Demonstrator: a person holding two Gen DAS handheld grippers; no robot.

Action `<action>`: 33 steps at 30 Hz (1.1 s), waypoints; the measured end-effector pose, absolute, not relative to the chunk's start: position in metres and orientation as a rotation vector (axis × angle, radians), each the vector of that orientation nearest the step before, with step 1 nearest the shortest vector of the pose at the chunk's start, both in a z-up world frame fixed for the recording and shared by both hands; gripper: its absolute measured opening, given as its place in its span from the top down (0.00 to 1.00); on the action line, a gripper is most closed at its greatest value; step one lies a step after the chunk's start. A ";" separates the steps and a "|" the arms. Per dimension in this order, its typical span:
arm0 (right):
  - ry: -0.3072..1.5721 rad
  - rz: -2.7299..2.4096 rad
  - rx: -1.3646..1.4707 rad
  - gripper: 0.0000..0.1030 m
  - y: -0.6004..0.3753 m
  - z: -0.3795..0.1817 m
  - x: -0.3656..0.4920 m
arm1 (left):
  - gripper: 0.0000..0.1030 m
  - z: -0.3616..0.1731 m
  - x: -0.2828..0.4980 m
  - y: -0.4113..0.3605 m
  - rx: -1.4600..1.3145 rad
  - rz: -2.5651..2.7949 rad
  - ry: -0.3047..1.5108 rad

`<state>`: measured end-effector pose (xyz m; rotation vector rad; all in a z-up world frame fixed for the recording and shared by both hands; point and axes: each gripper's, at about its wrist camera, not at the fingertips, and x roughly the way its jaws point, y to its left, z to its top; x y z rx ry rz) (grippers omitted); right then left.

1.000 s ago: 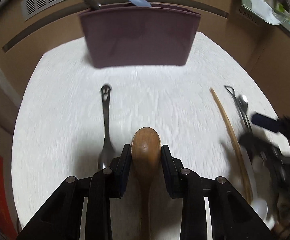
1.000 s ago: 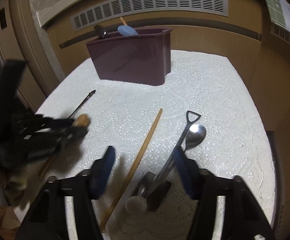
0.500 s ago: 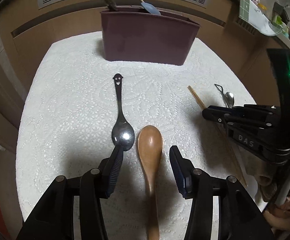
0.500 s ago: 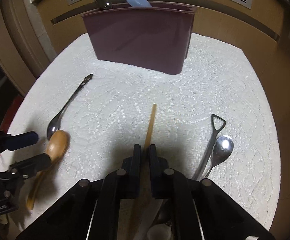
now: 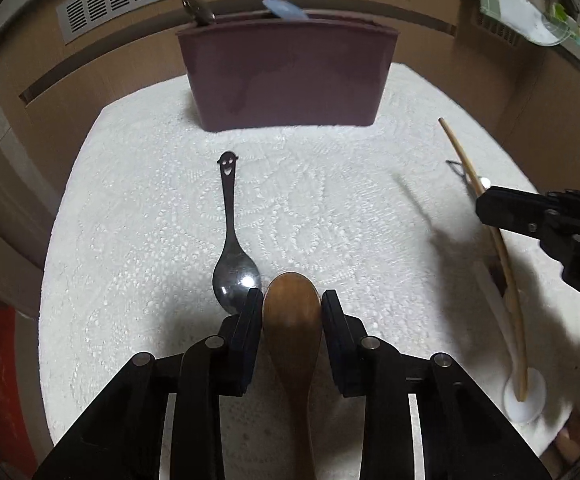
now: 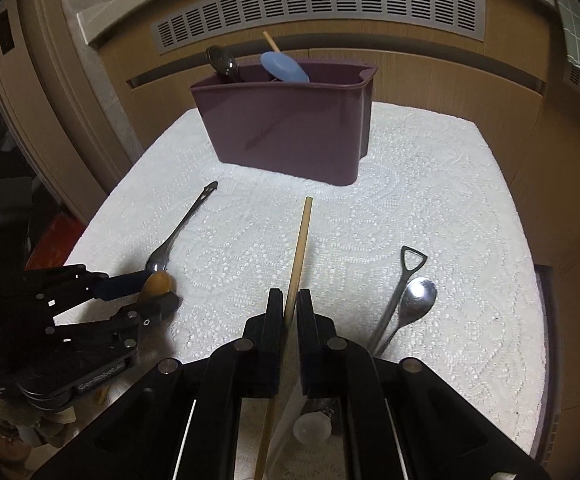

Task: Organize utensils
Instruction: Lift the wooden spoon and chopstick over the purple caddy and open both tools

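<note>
My left gripper [image 5: 292, 306] is shut on a brown wooden spoon [image 5: 292, 312], bowl forward, low over the white cloth; it shows in the right wrist view [image 6: 158, 283] too. My right gripper [image 6: 289, 306] is shut on a long wooden stick [image 6: 300, 248], also seen in the left wrist view [image 5: 502, 248]. A maroon utensil bin [image 6: 290, 128] stands at the back, holding a blue spatula [image 6: 284, 67] and a dark spoon [image 6: 222, 62]. A smiley-handled metal spoon [image 5: 232, 240] lies left of the wooden spoon.
A metal spoon [image 6: 416, 304] and a shovel-handled utensil [image 6: 404, 280] lie on the cloth [image 6: 430, 208] right of my right gripper. A small white round piece [image 6: 312, 426] sits under it. Wooden panels with a vent [image 6: 314, 8] stand behind the bin.
My left gripper has closed on the wooden spoon, which lay between open jaws half a second ago. My right gripper stays shut on the stick, which now stands off the cloth.
</note>
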<state>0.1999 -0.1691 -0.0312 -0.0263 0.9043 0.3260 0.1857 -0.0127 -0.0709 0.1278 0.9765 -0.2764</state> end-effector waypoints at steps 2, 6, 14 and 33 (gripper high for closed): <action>0.893 0.325 -0.019 0.93 -0.174 -0.028 0.198 | 0.70 -0.058 0.178 -0.007 0.090 -0.290 0.946; 0.872 0.328 -0.004 0.93 -0.181 -0.023 0.193 | 0.70 -0.034 0.165 -0.001 0.044 -0.312 0.888; 0.838 0.340 0.007 0.94 -0.181 -0.011 0.186 | 0.70 -0.006 0.156 0.002 0.009 -0.339 0.822; 0.484 0.364 -0.014 0.95 -0.188 0.153 0.224 | 0.70 0.156 0.217 0.001 0.011 -0.382 0.446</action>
